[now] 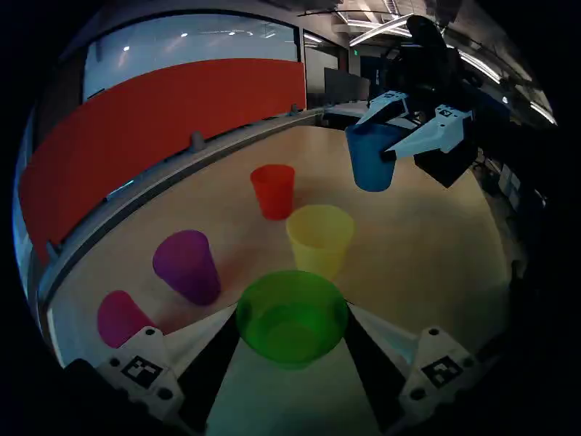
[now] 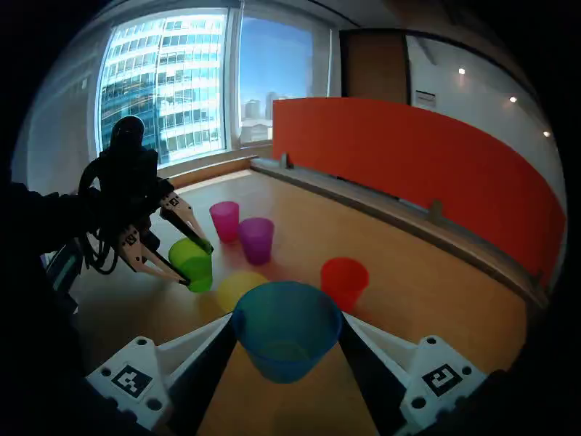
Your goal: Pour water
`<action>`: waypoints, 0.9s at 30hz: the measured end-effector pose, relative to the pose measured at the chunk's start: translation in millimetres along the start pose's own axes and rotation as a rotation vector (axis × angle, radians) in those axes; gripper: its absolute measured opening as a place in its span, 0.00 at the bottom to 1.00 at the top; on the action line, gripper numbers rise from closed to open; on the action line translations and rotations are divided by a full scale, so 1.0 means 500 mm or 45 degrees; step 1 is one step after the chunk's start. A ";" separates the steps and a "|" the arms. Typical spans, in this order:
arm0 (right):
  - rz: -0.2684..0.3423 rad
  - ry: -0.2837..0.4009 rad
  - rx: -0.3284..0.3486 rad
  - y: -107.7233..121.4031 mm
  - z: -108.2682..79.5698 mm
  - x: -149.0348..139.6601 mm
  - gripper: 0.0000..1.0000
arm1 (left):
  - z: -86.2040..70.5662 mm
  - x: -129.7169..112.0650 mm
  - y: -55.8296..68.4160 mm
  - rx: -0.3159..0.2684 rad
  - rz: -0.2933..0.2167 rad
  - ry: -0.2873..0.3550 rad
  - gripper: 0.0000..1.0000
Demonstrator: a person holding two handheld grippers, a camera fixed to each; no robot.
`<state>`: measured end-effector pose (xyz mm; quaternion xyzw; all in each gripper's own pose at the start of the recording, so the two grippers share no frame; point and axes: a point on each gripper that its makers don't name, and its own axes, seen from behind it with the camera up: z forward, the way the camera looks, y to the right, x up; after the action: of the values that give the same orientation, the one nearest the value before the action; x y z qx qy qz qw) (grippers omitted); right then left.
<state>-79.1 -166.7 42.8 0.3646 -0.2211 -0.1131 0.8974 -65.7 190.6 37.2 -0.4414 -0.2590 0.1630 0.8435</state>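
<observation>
My left gripper [image 1: 292, 323] is shut on a green cup [image 1: 290, 341], held upright low over the wooden table [image 1: 428, 240]. Farther off, my right gripper [image 1: 372, 142] is shut on a blue cup [image 1: 372, 167], raised above the table's far side. In the right gripper view the blue cup [image 2: 287, 349] sits between my right gripper's [image 2: 287, 323] fingers. The left gripper [image 2: 196, 264] holds the green cup [image 2: 190, 258] to the left there, in a person's hand. I cannot tell whether either cup holds water.
Yellow [image 1: 320, 238], red [image 1: 274, 190], purple [image 1: 187, 266] and pink [image 1: 120, 317] cups stand on the table between the grippers. A red partition [image 1: 167, 116] runs along the table's far edge. Windows [image 2: 167, 87] lie behind the left gripper.
</observation>
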 end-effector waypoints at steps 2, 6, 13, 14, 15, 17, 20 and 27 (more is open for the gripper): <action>0.006 -0.005 0.007 -0.003 0.005 -0.005 0.94 | 0.004 -0.004 0.000 -0.005 -0.009 -0.001 0.89; 0.015 -0.011 0.021 -0.009 0.014 -0.010 0.94 | 0.011 -0.011 -0.001 -0.007 -0.019 -0.002 0.89; 0.004 -0.028 0.021 -0.008 0.024 -0.017 0.94 | 0.015 -0.023 -0.002 -0.017 -0.042 0.003 0.89; 0.003 -0.030 0.021 -0.008 0.026 -0.018 0.94 | 0.015 -0.026 -0.002 -0.021 -0.049 0.003 0.89; 0.002 -0.032 0.022 -0.008 0.027 -0.019 0.94 | 0.016 -0.027 -0.002 -0.024 -0.056 0.003 0.89; 0.001 -0.036 0.021 -0.008 0.029 -0.020 0.94 | 0.016 -0.030 -0.003 -0.024 -0.065 0.006 0.89; -0.002 -0.043 0.019 -0.007 0.032 -0.023 0.94 | 0.015 -0.033 -0.005 -0.024 -0.077 0.009 0.89; -0.007 -0.059 0.021 -0.010 0.042 -0.032 0.94 | 0.010 -0.038 -0.006 -0.026 -0.088 0.012 0.89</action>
<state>-103.3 -177.1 47.5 0.3698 -0.2416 -0.1223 0.8887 -83.7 182.9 36.4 -0.4414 -0.2719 0.1290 0.8453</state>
